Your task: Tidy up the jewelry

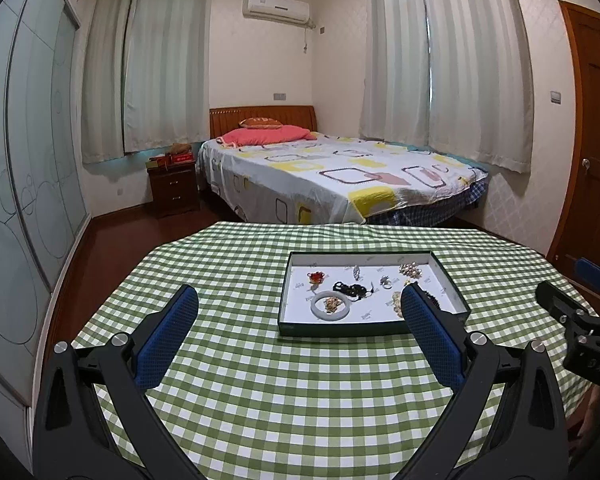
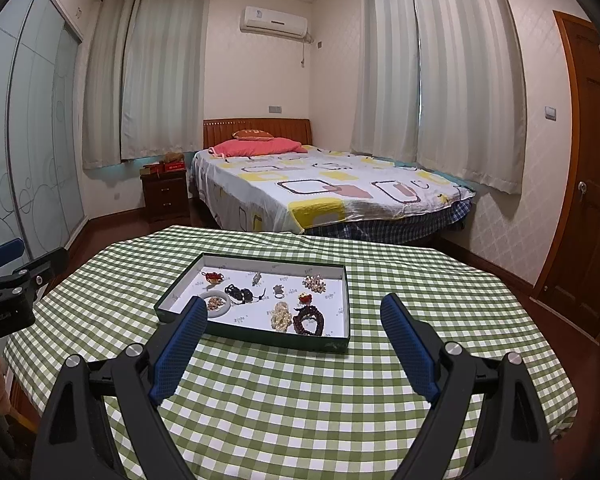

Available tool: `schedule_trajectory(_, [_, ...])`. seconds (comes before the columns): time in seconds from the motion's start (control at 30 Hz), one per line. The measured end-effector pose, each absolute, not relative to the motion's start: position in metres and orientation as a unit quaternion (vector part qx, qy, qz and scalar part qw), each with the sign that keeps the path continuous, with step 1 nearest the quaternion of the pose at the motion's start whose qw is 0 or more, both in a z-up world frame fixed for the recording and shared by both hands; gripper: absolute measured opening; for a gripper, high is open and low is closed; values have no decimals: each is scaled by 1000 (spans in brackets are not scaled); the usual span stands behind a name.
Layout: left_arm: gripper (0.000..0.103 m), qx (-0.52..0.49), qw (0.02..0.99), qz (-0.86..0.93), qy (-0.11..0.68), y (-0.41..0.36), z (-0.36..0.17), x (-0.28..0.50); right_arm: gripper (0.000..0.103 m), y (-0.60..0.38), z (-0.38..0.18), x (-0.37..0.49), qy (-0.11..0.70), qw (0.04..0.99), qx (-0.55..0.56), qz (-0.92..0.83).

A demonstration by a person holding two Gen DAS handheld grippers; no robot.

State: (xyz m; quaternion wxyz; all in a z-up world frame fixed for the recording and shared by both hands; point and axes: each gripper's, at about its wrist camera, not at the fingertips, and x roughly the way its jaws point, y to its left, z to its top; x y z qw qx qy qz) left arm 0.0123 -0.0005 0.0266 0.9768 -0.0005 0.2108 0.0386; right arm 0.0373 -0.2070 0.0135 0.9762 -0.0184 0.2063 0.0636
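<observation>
A shallow dark-green tray (image 1: 340, 330) with a white floor sits on the green checked table; it also shows in the right wrist view (image 2: 260, 342). In it lie a white jade bangle (image 1: 331, 305) (image 2: 219, 303), a black bead string (image 1: 352, 290) (image 2: 240, 294), a red ornament (image 1: 316, 277) (image 2: 213, 277), a pearl cluster (image 2: 281, 317), a dark brown bead bracelet (image 2: 310, 322) and a gold flower piece (image 1: 410, 269) (image 2: 314, 283). My left gripper (image 1: 300, 300) is open and empty, short of the tray. My right gripper (image 2: 294, 310) is open and empty, above the tray's near edge.
The table wears a green-and-white checked cloth (image 1: 300, 400) (image 2: 300, 400). Beyond its far edge stands a bed (image 1: 332, 176), with a dark nightstand (image 1: 174, 190) to the left. A wooden door (image 2: 588, 200) is at the right, a glass wardrobe (image 1: 28, 200) at the left.
</observation>
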Motion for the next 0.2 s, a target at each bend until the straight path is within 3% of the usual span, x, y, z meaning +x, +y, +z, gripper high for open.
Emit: schedule_trajectory(0.2, [99, -14, 967, 44, 250, 12, 6, 40, 86, -217, 0, 55, 222, 973, -12, 56])
